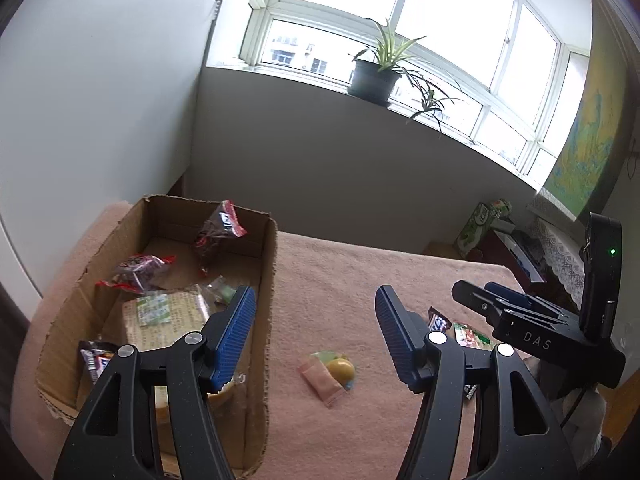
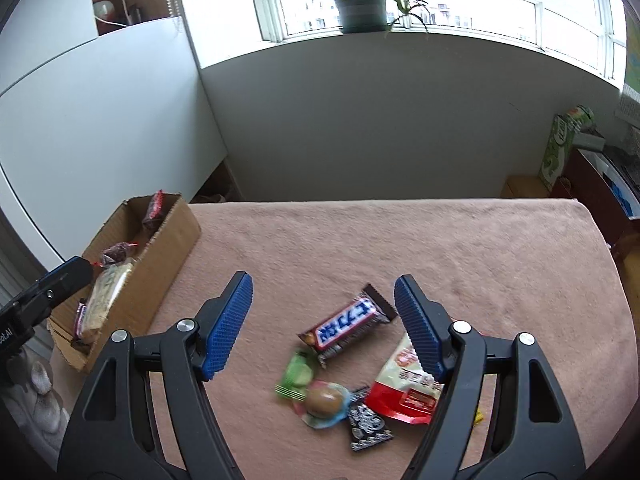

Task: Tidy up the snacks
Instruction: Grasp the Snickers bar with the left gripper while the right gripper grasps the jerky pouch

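Status: sorting is part done. The cardboard box stands at the left of the table, which is covered in a pink cloth, and already contains several wrapped snacks, including red-ended packets and a flat pale pack. Loose snacks remain on the cloth to the right of the box.

The right gripper hovers over the remaining pile, jaws spread and empty. Between its fingers lies the brown chocolate bar; nearer are a green sweet, a round sweet, a black sachet and a red-and-white packet.

The left gripper is also spread and empty, beside the box's right wall, above a small yellow-and-pink sweet.

Judgement: a pick-up is in hand. The next move calls for lowering the right gripper squarely over the chocolate bar and closing across its narrow width without catching neighbouring wrappers.
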